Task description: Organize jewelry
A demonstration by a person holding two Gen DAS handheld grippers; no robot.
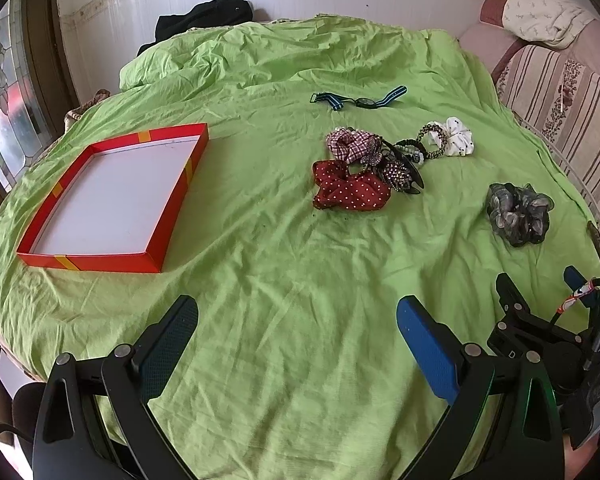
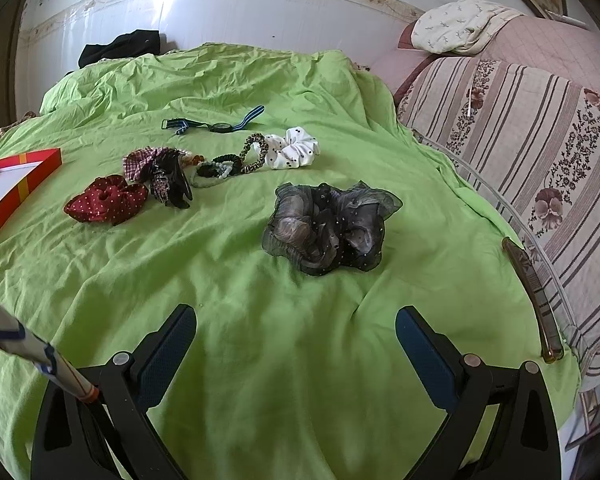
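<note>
A shallow red box (image 1: 112, 196) with a white floor lies empty on the green sheet at the left; its corner shows in the right wrist view (image 2: 24, 176). Hair accessories lie in a loose group: a red dotted scrunchie (image 1: 352, 192) (image 2: 106, 199), a checked scrunchie (image 1: 350, 144), a black claw clip (image 2: 176, 184), a white dotted scrunchie (image 1: 456, 136) (image 2: 294, 148), small elastic bands (image 2: 236, 162). A grey-black organza scrunchie (image 2: 328, 226) (image 1: 518, 214) lies apart. A striped-strap watch (image 1: 360, 99) (image 2: 216, 124) lies farther back. My left gripper (image 1: 298, 324) and right gripper (image 2: 296, 332) are open and empty above the sheet.
A brown translucent hair stick (image 2: 534, 300) lies at the sheet's right edge. A striped floral sofa (image 2: 520, 148) with a white cloth (image 2: 460, 24) stands at the right. Dark clothing (image 1: 208, 20) lies by the back wall. The right gripper's body (image 1: 540, 320) shows at the left view's right edge.
</note>
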